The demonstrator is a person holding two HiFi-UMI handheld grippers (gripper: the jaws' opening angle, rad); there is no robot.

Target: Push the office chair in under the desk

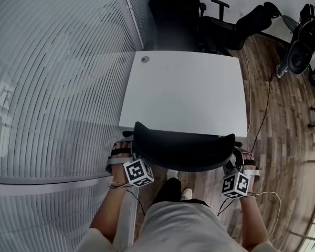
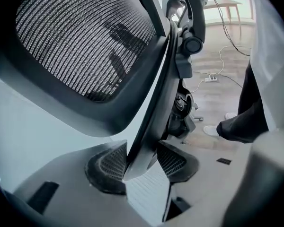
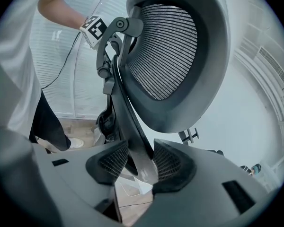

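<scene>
two tongs grip the office chair (image 1: 184, 152) by its backrest: the left tongs (image 1: 127, 150) pinch the rim at the frame's lower left, the right tongs (image 1: 237, 160) pinch it at lower right. the backrest's long axis runs left to right, parallel to the worktop (image 1: 184, 93) edge just above it in the frame. any push left likely goes straight up-frame, both sides evenly.

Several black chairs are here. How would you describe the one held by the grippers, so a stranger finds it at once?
Find the white desk beside the striped glass wall. At its near edge stands the mesh-backed office chair. Unlike the black chairs beyond the far edge, the left gripper and right gripper clamp its frame.
</scene>
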